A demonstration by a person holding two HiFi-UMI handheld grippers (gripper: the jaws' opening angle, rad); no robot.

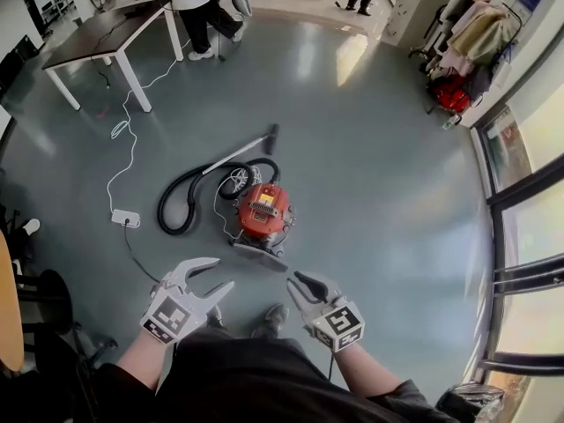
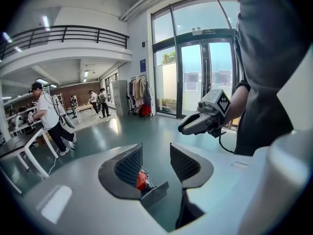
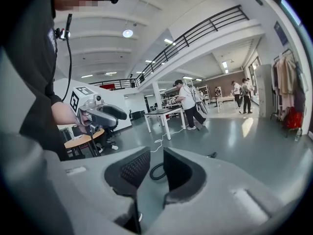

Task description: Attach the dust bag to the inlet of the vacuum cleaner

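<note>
My left gripper (image 1: 222, 272) and right gripper (image 1: 293, 284) hang with jaws apart and empty above the floor (image 1: 379, 174), where the red vacuum cleaner (image 1: 263, 210) sits just ahead (hose (image 1: 176, 203) looped to its left), its wand (image 1: 233, 155) angling away to the far right.

The glossy grey floor (image 1: 370, 148) carried a red vacuum cleaner (image 1: 263, 211) near its middle, its black hose (image 1: 164, 205) looped alongside and a white power strip (image 1: 125, 218) nearby.
</note>
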